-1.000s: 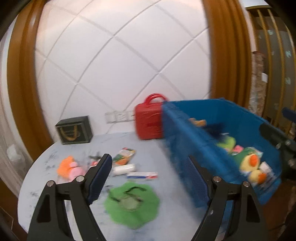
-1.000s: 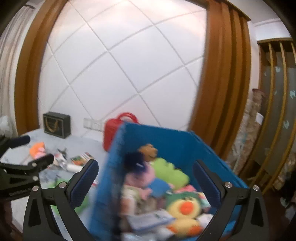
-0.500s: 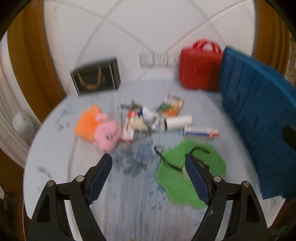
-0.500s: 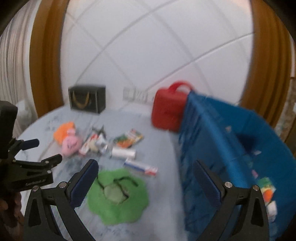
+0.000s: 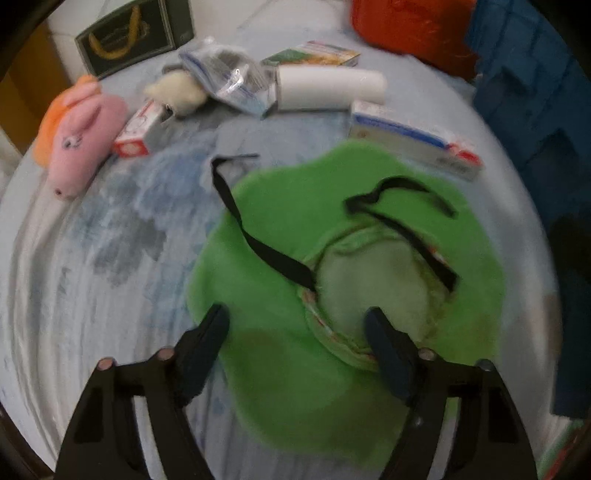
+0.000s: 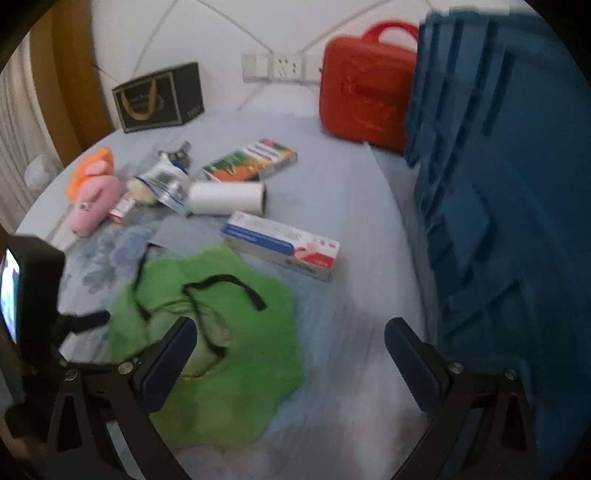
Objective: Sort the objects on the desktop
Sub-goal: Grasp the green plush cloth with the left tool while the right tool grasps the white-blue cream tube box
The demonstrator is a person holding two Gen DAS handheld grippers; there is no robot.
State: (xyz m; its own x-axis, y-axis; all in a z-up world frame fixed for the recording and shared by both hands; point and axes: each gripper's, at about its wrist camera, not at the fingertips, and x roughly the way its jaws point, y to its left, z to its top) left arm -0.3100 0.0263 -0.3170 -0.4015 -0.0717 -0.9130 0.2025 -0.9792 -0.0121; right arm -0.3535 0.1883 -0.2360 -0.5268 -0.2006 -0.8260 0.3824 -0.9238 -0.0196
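Left wrist: floppy, scalloped green hat (image 5: pixel 280 229).

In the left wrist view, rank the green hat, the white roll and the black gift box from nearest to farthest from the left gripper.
1. green hat, directly under the left gripper, between its jaws.
2. white roll, further up the table, right of centre.
3. black gift box, at the far edge, upper left.

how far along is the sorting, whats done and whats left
Done: nothing that these views show inside the blue crate.
In hand: nothing gripped. The left gripper, its jaws just closing, straddles the green hat; the right gripper hangs open.
Left: the hat, pink plush, white roll, boxes and bag on the table.
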